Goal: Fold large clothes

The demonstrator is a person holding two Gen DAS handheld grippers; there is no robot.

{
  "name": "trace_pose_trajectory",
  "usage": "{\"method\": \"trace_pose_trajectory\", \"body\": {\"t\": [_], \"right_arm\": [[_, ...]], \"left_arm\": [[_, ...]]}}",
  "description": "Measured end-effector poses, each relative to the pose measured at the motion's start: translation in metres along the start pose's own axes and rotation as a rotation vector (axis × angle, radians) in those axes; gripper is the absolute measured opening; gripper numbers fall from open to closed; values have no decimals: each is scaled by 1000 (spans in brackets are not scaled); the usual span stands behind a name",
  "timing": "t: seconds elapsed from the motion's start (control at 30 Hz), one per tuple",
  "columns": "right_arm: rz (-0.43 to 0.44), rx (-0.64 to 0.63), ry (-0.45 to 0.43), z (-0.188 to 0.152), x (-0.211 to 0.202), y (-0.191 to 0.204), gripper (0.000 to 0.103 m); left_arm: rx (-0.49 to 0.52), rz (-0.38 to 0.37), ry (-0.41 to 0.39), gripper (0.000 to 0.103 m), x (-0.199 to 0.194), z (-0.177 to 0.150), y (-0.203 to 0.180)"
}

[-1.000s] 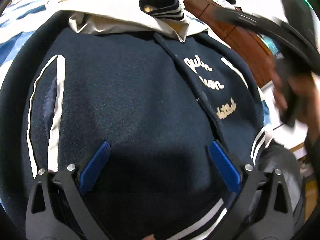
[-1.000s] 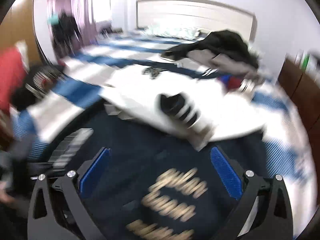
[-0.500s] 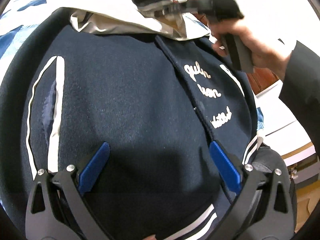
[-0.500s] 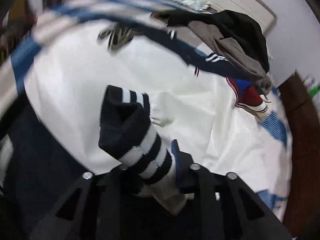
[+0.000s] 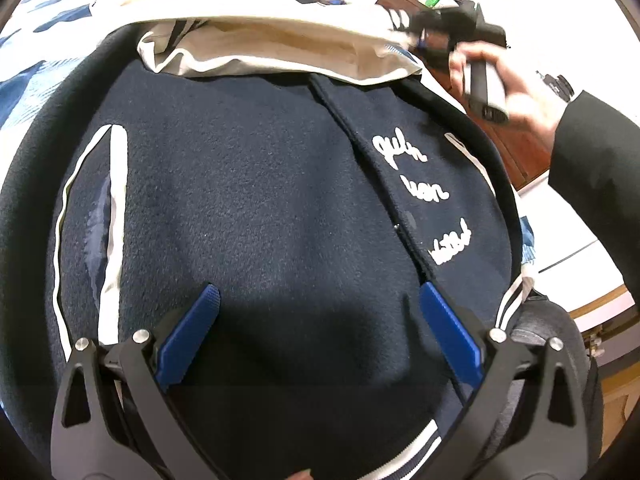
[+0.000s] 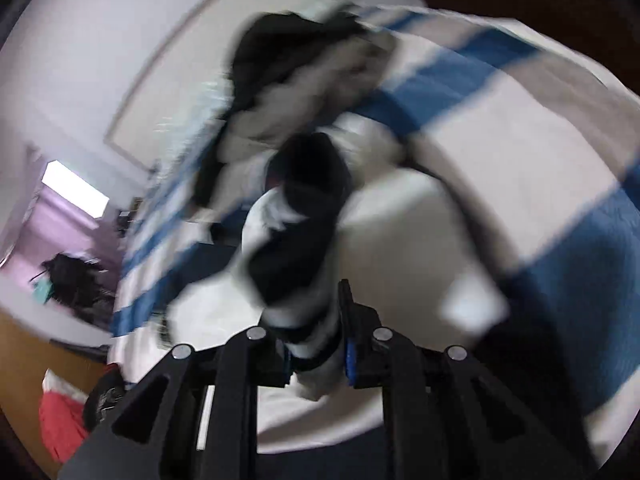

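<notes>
Navy jacket [image 5: 260,208]: dark fleece-like cloth, lying front-up and spread flat on the bed, filling most of the left wrist view; white script lettering [image 5: 424,200] runs down the chest beside the centre placket.
Trim: a white stripe [image 5: 114,220] edges the pocket on the picture's left; striped navy-and-white ribbing [image 5: 416,452] closes the hem at the near edge.
Cream sleeve [image 5: 280,36]: pale cloth drawn across the top of the jacket body, its underside showing, stretching toward the picture's upper right.
Cuff [image 6: 304,240]: dark ribbed end of that sleeve with white bands, blurred in the right wrist view, sticking out forward from between the blue pads.
Right gripper [image 6: 316,356]: jaws have just been closing and now pinch the striped cuff; in the left wrist view it sits at the far upper right, off the jacket's shoulder, held by a hand [image 5: 516,92] in a dark sleeve.
Left gripper [image 5: 316,336]: blue fingers [image 5: 188,336] spread wide, hovering over the lower body of the jacket with nothing between them; whether the tips touch the cloth I cannot tell.
Bed cover [image 6: 560,184]: blue and white blocks under and beyond the jacket.
Other clothes [image 6: 288,76]: a dark and grey heap farther up the bed, blurred.
Wooden cabinet [image 5: 516,148]: brown, beside the bed at the right.
</notes>
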State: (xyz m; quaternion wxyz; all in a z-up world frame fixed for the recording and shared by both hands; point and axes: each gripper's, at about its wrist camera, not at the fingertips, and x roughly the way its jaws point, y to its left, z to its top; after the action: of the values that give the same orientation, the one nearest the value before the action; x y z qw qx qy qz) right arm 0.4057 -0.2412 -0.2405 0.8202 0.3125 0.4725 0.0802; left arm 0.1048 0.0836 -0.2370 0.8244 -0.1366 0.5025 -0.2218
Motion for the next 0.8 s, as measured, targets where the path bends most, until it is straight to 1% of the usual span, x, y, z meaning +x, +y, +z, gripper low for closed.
{"method": "trace_pose_trajectory", "body": {"t": [0.07,0.17,0.2,0.23,0.27,0.3,0.33,0.37,0.4,0.43,0.47,0.53,0.6,0.63,0.73,0.8], "right_arm": [[-32,12,50,-6,12,-17,19],[-46,-31,57,-14,11,-16,22],[-43,-48,59,-13,6,-12,28],[-39,-57,61,-13,1,-8,37],[-22,-73,54,-12,-7,-4,44],[0,-87,38,-10,-18,2,58],[16,-99,22,-9,-28,6,67],[32,-116,4,-7,-39,10,70],[41,-128,-11,-7,-47,14,73],[64,-151,-37,-5,-58,19,75],[85,-167,-53,-5,-64,23,76],[152,-193,-71,-4,-69,32,79],[186,-208,-55,-3,-63,37,82],[197,-217,-34,-5,-53,40,82],[192,-195,25,-12,-24,37,82],[153,-179,65,-20,-4,30,82]], "left_arm": [[12,11,-1,98,3,-1,-3],[33,31,1,98,8,0,-8],[38,35,-1,98,9,0,-10],[40,35,-2,98,8,1,-9],[42,33,-6,98,7,1,-8],[46,40,-19,98,2,3,-8],[59,64,-40,98,-3,3,-8],[77,96,-61,98,-8,4,-9],[106,154,-97,98,-17,6,-9],[116,175,-113,98,-23,6,-8],[114,176,-112,98,-26,7,-5],[79,163,-82,98,-28,5,5],[64,163,-74,98,-32,0,9],[76,158,-69,98,-34,-4,8],[107,159,-18,98,-32,-18,1],[116,174,12,98,-32,-29,1]]}}
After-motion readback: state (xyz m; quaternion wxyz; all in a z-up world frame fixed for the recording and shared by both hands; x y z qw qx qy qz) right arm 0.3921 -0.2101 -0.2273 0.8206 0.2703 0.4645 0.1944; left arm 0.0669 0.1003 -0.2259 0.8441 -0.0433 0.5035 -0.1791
